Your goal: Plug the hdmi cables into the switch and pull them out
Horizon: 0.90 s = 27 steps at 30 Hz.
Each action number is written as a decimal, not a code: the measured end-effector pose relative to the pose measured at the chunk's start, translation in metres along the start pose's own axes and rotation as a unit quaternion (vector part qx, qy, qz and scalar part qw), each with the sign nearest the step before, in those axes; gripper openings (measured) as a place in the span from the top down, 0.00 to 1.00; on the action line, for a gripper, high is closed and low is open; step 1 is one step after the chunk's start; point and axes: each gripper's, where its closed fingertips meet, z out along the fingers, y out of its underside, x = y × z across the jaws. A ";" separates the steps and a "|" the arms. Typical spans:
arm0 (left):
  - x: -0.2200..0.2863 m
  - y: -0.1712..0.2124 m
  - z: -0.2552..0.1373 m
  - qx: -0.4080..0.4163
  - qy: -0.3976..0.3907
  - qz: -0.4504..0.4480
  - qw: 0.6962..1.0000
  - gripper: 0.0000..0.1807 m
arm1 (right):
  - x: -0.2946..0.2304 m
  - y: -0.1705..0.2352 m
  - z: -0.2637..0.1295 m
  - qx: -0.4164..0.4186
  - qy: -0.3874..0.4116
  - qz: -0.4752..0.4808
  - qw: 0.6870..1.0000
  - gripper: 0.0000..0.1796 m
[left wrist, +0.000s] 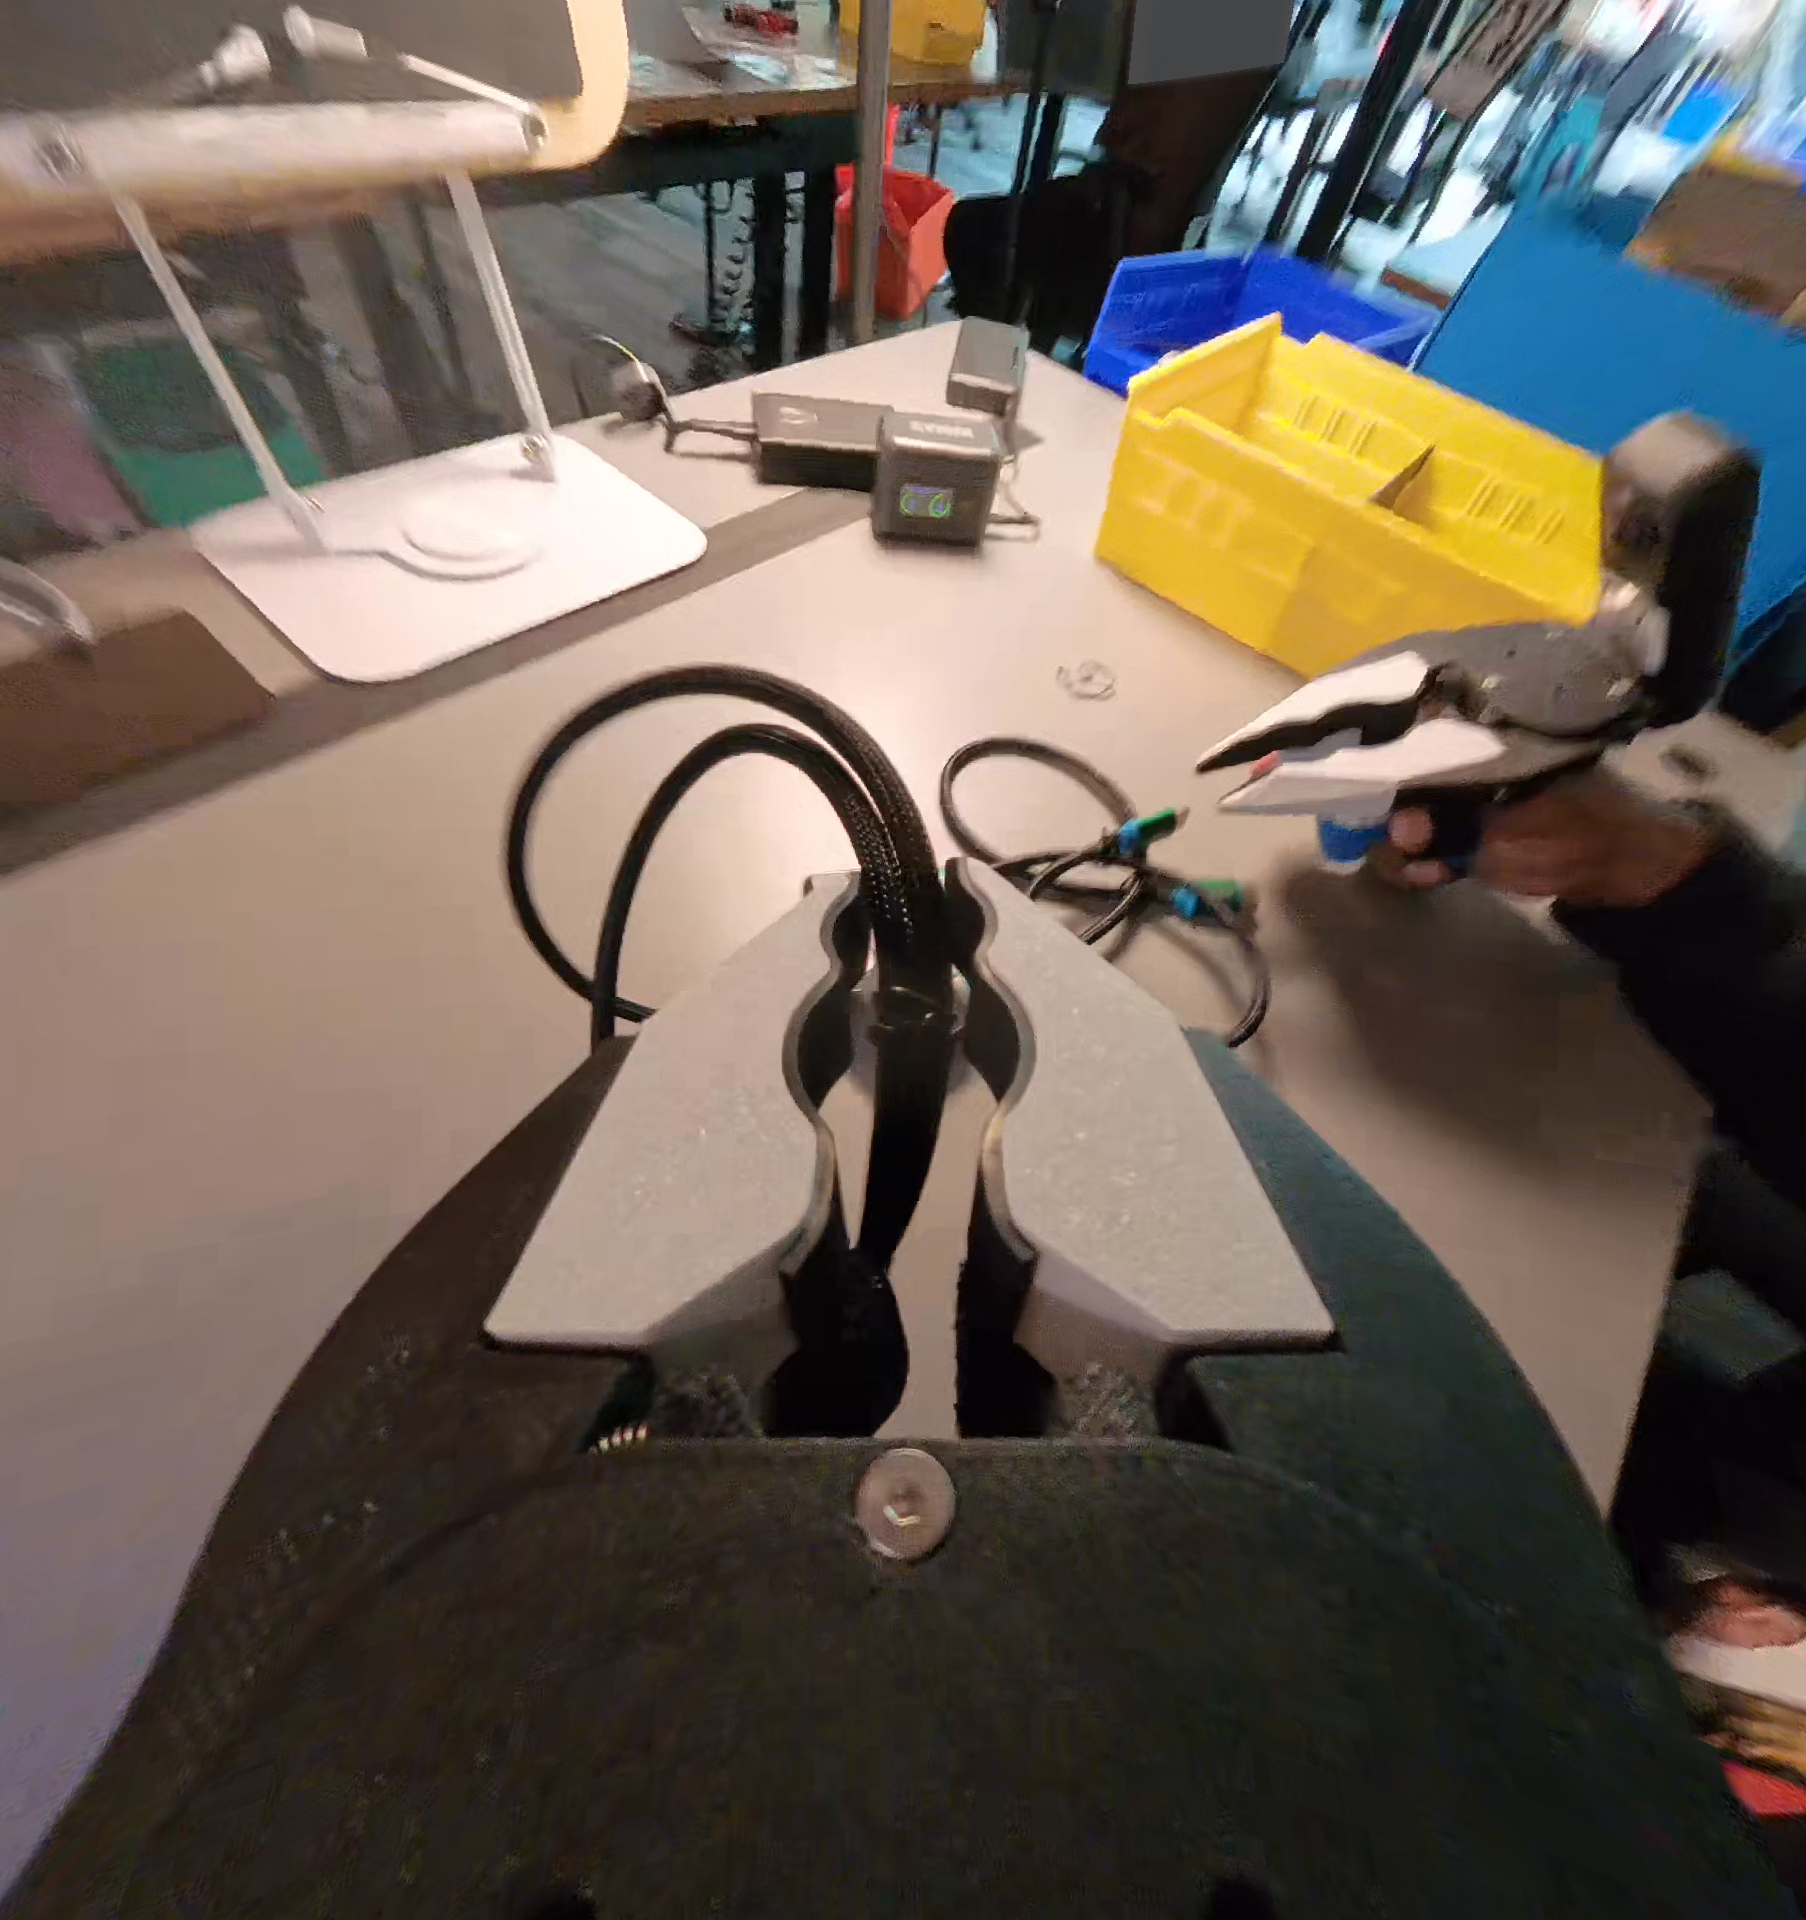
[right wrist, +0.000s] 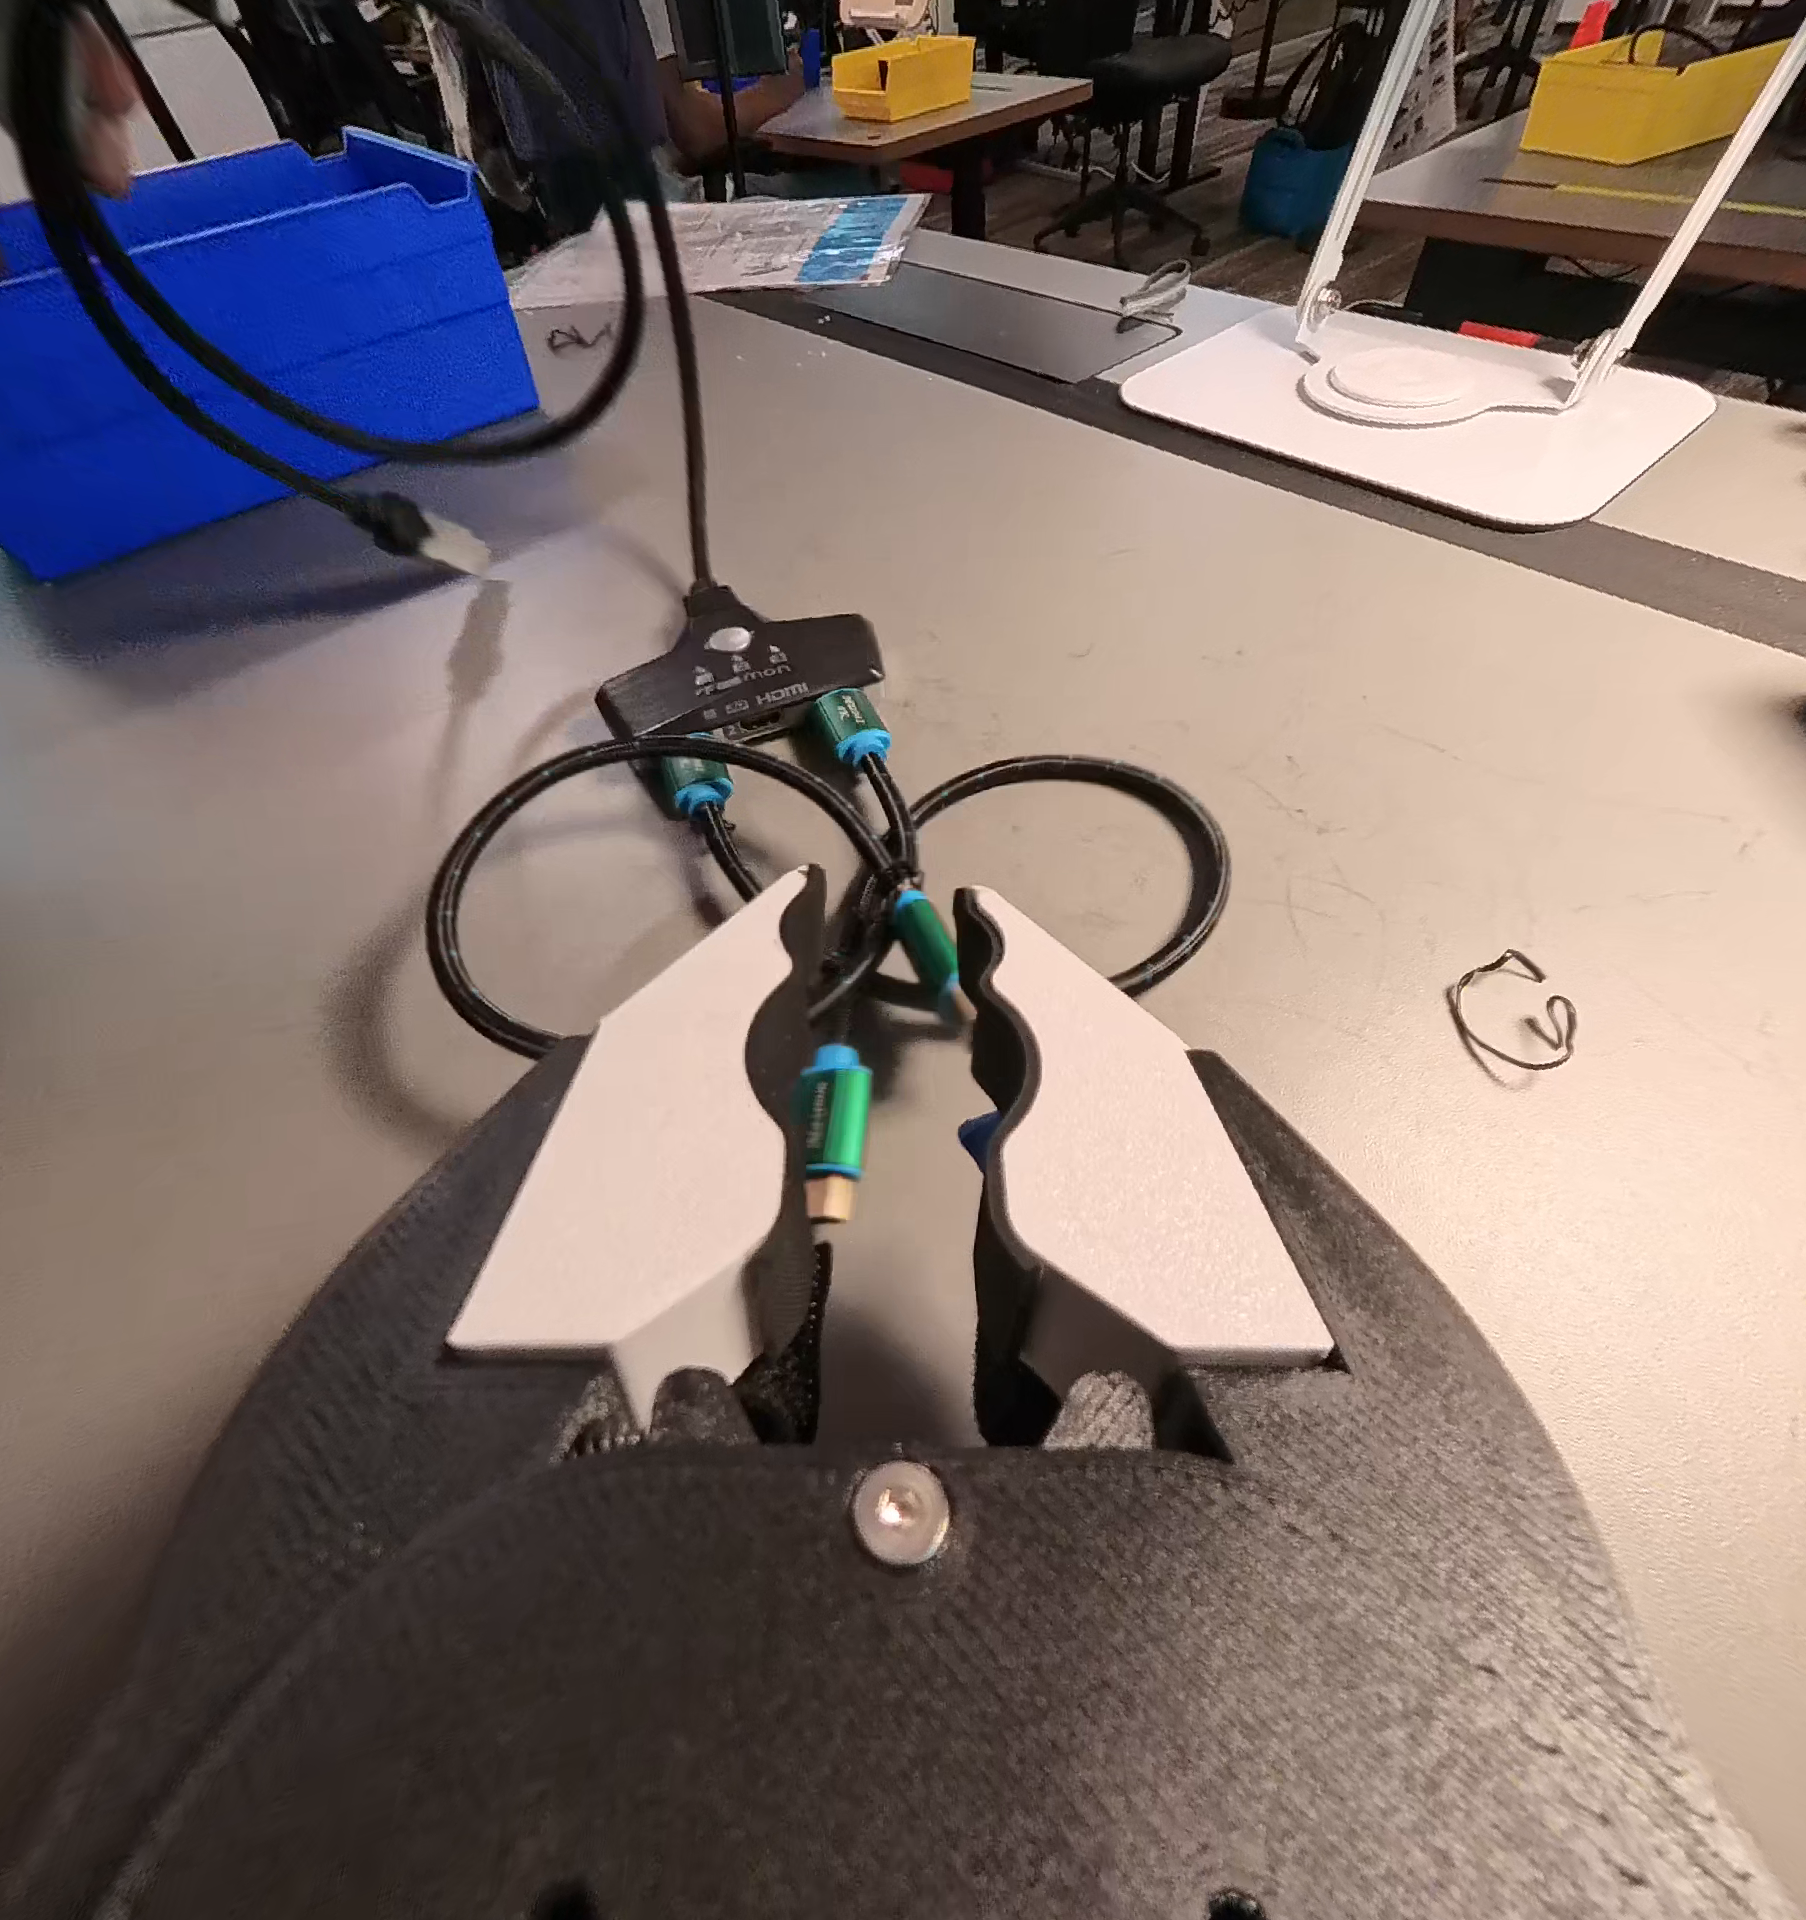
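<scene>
The black HDMI switch (right wrist: 743, 675) lies on the grey table (right wrist: 1294, 779). Two green-shelled plugs (right wrist: 847, 727) (right wrist: 693, 781) sit in its near ports. Two free green plugs (right wrist: 925, 940) (right wrist: 831, 1127) lie on the table between my right gripper's (right wrist: 888, 894) open fingers, untouched. My left gripper (left wrist: 904, 883) is shut on the black braided cable (left wrist: 883, 821), doubled over and held above the table. That cable runs down to the switch's far end, and its loose plug (right wrist: 421, 535) dangles. The right gripper also shows in the left wrist view (left wrist: 1219, 781), above two green plugs (left wrist: 1148, 831).
A yellow bin (left wrist: 1346, 520) and a blue bin (right wrist: 203, 343) stand at the table's edges. A white lamp base (right wrist: 1418, 416) sits at the back. Black power packs (left wrist: 930, 468) lie beyond. A bent wire tie (right wrist: 1512, 1018) lies to the right. Across from one pair of fingers to the other is roughly 25 cm.
</scene>
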 end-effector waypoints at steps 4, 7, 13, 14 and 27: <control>-0.029 -0.002 -0.002 0.063 0.043 -0.120 0.990 0.92 | -0.003 -0.001 0.000 0.004 -0.005 -0.009 1.000 0.83; -0.046 0.002 -0.011 0.089 0.086 -0.211 0.969 0.92 | -0.008 -0.002 0.002 0.004 -0.015 -0.027 1.000 0.79; -0.083 0.012 -0.032 0.193 0.110 -0.391 0.893 0.93 | -0.031 0.001 0.025 -0.051 -0.028 -0.082 0.995 0.72; -0.091 0.020 -0.034 0.210 0.094 -0.418 0.879 0.93 | -0.034 -0.001 0.031 -0.063 -0.025 -0.097 0.993 0.72; -0.067 0.104 -0.047 0.170 -0.072 -0.369 0.911 0.95 | -0.029 0.016 0.127 -0.261 -0.019 -0.098 0.960 0.72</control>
